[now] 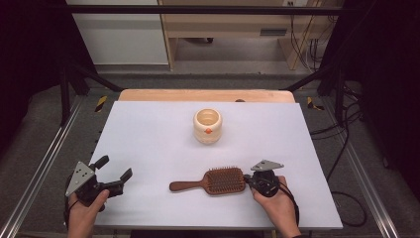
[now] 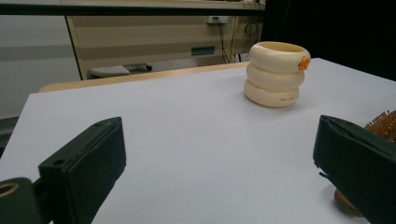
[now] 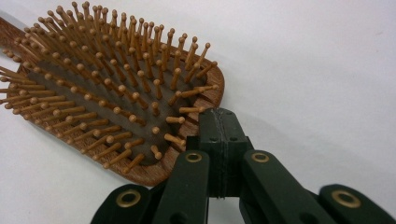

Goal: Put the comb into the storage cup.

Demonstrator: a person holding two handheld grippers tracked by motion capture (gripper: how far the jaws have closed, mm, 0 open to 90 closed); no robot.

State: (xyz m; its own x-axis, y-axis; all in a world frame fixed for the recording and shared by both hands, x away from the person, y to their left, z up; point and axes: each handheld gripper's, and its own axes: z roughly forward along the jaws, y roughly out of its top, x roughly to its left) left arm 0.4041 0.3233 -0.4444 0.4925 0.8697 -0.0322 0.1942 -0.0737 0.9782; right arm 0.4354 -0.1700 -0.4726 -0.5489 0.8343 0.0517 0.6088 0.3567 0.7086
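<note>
Hairbrush [image 1: 214, 181] flat on white worktop [image 1: 148, 134], bristles up, handle toward left. Right tongs [image 1: 249, 181] pressed together, tips at brush head's end rim; whether actually gripping it, unclear. Left tongs [image 1: 113, 174] spread wide, holding nothing, apart from brush. Cream ringed cup [image 1: 207, 125] farther back, upright.

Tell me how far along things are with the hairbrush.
Early stage. Done: the right claw has reached the hairbrush and its jaws are shut at the rim of the brush head. In hand: the brush lies flat on the table, bristles up, not lifted. Left: any move of it; the cream pot stands apart behind, and the left claw hangs open, holding nothing.
</note>
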